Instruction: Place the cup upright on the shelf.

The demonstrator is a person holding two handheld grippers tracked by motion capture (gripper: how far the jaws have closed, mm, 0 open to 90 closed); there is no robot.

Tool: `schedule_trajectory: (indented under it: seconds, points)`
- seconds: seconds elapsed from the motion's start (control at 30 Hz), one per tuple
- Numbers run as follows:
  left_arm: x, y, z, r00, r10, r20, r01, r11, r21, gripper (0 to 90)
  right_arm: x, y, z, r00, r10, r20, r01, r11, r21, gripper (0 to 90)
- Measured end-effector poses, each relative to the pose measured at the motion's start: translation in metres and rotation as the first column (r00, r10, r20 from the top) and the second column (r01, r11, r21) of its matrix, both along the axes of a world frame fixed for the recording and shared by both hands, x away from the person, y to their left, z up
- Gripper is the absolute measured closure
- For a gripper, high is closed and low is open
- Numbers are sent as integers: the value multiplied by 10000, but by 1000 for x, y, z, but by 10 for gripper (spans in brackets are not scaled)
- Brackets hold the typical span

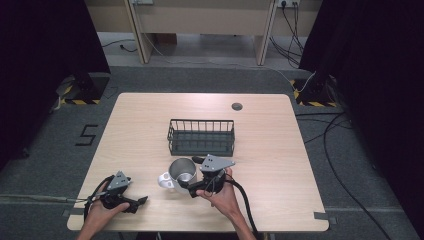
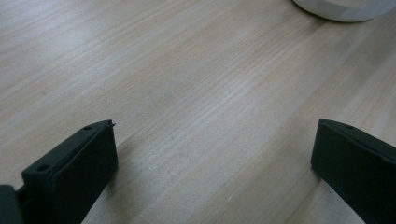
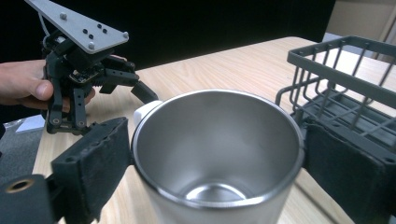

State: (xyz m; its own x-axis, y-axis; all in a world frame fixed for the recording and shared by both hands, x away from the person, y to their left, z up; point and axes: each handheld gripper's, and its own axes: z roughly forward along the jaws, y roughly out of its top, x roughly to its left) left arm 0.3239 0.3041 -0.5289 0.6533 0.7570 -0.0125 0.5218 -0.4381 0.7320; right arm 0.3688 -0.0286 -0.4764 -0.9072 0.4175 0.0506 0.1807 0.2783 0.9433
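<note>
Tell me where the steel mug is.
In the high view the mug stands near the table's front edge, just before the wire basket, between the right tool's jaws.

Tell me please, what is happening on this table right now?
A person at a wooden table holds a gripper in each hand. The right gripper has its jaws on both sides of a steel mug, which stands upright and looks empty, just in front of a dark wire basket. The jaws touch the mug's sides and appear to grip it. The left gripper is open and rests low over bare table to the mug's left, holding nothing.
</note>
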Motion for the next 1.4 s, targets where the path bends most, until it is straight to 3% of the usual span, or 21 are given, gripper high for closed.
schedule_trajectory:
  seconds: [0.37,0.7,0.9,1.13,1.4]
  points:
    - [0,0,0,10000,-14,2,14,10000,3,0,14,20,-8,9989,343,-313,-339,9993,130,42]
    - [0,0,0,10000,-24,0,24,10000,6,0,14,21,-9,9993,338,-171,-336,9994,102,56]
    - [0,0,0,10000,-25,2,25,10000,6,0,10,23,-8,9999,64,92,-64,10000,25,61]
    - [0,0,0,10000,-25,2,25,10000,7,0,9,19,0,9999,-149,-78,153,9988,456,62]
    - [0,0,0,10000,-24,3,24,10000,8,0,13,15,27,9983,-573,-101,576,9976,375,62]
